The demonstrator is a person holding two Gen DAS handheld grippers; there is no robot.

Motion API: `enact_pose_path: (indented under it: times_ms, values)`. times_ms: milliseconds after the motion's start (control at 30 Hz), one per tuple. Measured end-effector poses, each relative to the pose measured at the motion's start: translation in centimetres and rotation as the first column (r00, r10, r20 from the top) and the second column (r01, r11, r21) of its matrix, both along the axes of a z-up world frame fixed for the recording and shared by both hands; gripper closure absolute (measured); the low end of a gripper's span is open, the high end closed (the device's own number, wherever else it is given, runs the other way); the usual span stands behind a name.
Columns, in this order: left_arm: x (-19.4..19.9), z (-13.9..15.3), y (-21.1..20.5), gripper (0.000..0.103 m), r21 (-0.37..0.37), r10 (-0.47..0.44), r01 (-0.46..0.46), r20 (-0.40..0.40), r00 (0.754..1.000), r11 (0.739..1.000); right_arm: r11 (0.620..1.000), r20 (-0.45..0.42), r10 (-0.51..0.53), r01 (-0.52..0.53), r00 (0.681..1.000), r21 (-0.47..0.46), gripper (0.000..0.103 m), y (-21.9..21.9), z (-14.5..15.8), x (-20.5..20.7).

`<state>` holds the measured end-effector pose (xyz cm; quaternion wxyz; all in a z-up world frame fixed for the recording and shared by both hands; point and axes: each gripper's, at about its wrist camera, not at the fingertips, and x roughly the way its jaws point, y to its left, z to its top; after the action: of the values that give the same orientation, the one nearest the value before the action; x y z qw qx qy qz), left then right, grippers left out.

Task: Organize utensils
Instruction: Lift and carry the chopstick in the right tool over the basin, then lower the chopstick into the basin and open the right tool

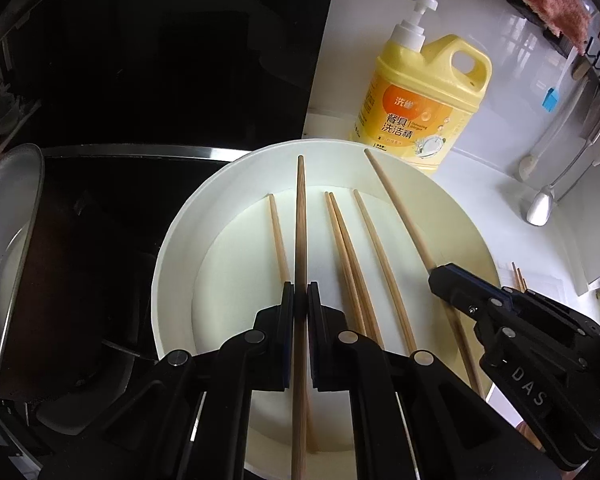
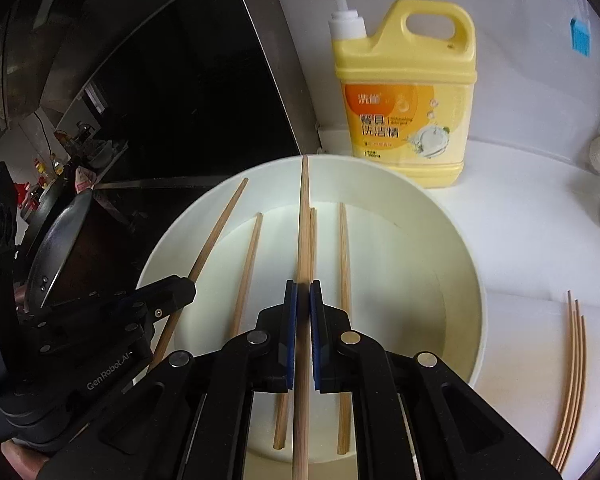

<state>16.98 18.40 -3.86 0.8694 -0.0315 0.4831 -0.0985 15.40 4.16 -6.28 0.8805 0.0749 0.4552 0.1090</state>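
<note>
Left tool (image 1: 300, 300): closed on one wooden chopstick (image 1: 300, 220), held above the white bowl (image 1: 172, 248).
Right tool (image 2: 303, 300): closed on a second chopstick (image 2: 303, 220), also over the bowl.
Loose chopsticks (image 1: 356, 264): several lay in the bowl's bottom.
More chopsticks (image 2: 572, 360): a small bunch on the white surface (image 2: 520, 240), right of the bowl.
Yellow soap bottle (image 2: 408, 92): upright behind the bowl.
Pan (image 1: 8, 260): left of the bowl.

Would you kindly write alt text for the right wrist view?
The right gripper is shut on a chopstick above a white bowl holding loose chopsticks; the left gripper holds another beside it, with a yellow detergent bottle behind.
</note>
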Motion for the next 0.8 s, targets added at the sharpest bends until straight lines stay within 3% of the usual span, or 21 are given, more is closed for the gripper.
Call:
enact_pose_path:
  times_ms: [367, 700, 767, 800]
  values:
    - [1.4, -2.7, -0.7, 0.096, 0.013, -0.017, 0.018, -0.063, 0.998, 1.0, 1.0, -0.08, -0.013, 0.013, 0.997, -0.009, 0.097, -0.9, -2.7, 1.7]
    - [2.0, -3.5, -0.4, 0.096, 0.027, 0.008, -0.005, -0.084, 0.996, 1.0, 0.999, -0.098, -0.006, 0.003, 0.995, -0.032, 0.097, -0.4, -3.4, 2.4]
    - [1.9, -3.3, -0.3, 0.093, 0.04, 0.017, -0.014, -0.076, 0.997, 0.999, 1.0, -0.096, -0.009, 0.006, 0.995, -0.03, 0.091, -0.4, -3.2, 2.7]
    - [1.9, -3.2, -0.3, 0.085, 0.048, 0.021, -0.018, -0.074, 0.997, 0.999, 0.999, -0.091, -0.012, 0.009, 0.996, -0.033, 0.091, -0.4, -3.1, 2.6]
